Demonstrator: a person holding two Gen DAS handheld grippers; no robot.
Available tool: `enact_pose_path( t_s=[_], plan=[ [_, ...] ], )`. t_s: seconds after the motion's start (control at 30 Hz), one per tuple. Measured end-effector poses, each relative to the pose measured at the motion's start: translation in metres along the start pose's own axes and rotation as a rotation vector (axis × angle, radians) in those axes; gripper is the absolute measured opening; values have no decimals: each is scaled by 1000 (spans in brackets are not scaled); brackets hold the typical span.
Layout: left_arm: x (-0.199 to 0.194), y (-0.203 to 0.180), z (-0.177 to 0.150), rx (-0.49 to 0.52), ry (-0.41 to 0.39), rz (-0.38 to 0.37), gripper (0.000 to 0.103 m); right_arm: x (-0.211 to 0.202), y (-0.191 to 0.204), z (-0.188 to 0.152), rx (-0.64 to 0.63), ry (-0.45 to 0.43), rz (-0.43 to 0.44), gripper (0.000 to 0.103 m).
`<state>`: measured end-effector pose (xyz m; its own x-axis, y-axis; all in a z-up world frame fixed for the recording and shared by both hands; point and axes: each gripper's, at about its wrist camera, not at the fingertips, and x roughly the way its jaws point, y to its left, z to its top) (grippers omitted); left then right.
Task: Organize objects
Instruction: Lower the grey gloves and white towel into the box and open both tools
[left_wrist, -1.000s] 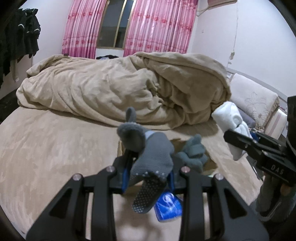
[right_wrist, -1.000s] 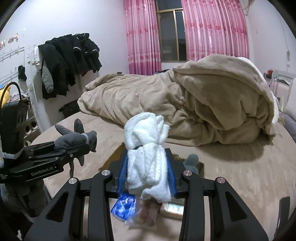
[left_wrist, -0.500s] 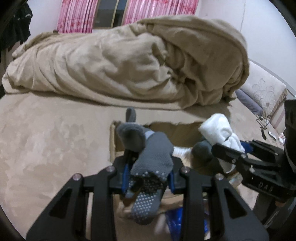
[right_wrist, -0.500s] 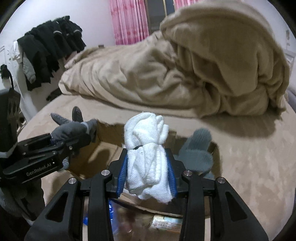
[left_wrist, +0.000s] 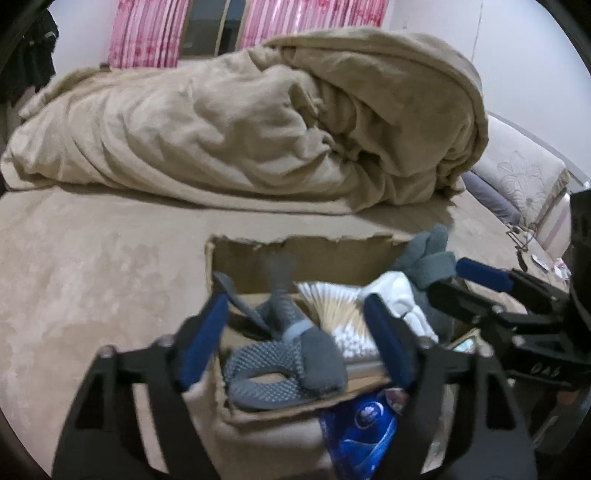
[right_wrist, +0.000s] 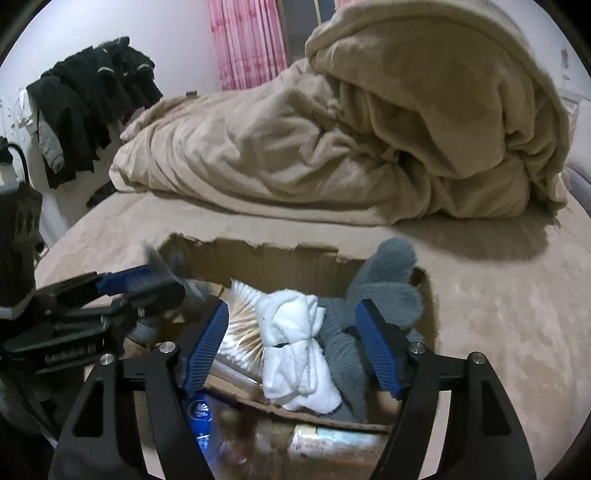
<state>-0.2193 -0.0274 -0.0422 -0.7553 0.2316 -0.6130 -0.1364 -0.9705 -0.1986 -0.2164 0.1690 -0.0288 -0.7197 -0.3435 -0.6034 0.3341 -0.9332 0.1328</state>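
An open cardboard box (left_wrist: 295, 245) (right_wrist: 258, 251) sits on the bed. My left gripper (left_wrist: 295, 328) is open over the box's left side, and a grey dotted sock bundle (left_wrist: 288, 365) lies in the box below it. My right gripper (right_wrist: 295, 332) is open over the box's right side, and a white sock bundle (right_wrist: 295, 343) (left_wrist: 399, 295) lies loose between its fingers on a grey fluffy sock bundle (right_wrist: 384, 288) (left_wrist: 428, 258). A pack of cotton swabs (left_wrist: 332, 306) (right_wrist: 240, 317) lies in the box's middle.
A heaped tan duvet (left_wrist: 258, 122) (right_wrist: 369, 129) lies behind the box. A blue packet (left_wrist: 362, 424) and other packets (right_wrist: 332, 439) sit at the box's near edge. Dark clothes (right_wrist: 92, 103) hang at left. A pillow (left_wrist: 524, 177) lies at right.
Both grippers dropped lower over the box and opened. The grey dotted socks fell from the left gripper into the box, and the white socks were released from the right.
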Motion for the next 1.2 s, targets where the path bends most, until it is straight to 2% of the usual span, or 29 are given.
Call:
enact_pose_path(
  t_s=[0.27, 0.43, 0.63, 0.7, 0.73, 0.77, 1.0, 1.2],
  plan=[
    [-60, -15, 7, -33, -87, 15, 83, -58, 5, 10, -20, -60, -5, 75],
    [-99, -33, -2, -37, -118, -13, 85, -96, 12, 12, -33, -102, 0, 75],
    [-138, -48, -16, -18, -140, -7, 86, -139, 21, 4, -66, -153, -24, 75],
    [-152, -52, -22, -6, -170, -5, 86, -155, 23, -3, -69, -168, -40, 80],
    [-158, -53, -27, 7, -185, -2, 89, -161, 23, -7, -67, -178, -43, 87],
    [-163, -54, -33, 17, -189, 10, 91, -169, 23, -12, -59, -186, -43, 89],
    [-176, -50, -71, -14, -131, -14, 94, -189, 15, -46, -27, -164, -55, 89],
    [-143, -47, -90, -30, -43, 11, 94, -163, 1, -69, -17, -97, -74, 89]
  ],
)
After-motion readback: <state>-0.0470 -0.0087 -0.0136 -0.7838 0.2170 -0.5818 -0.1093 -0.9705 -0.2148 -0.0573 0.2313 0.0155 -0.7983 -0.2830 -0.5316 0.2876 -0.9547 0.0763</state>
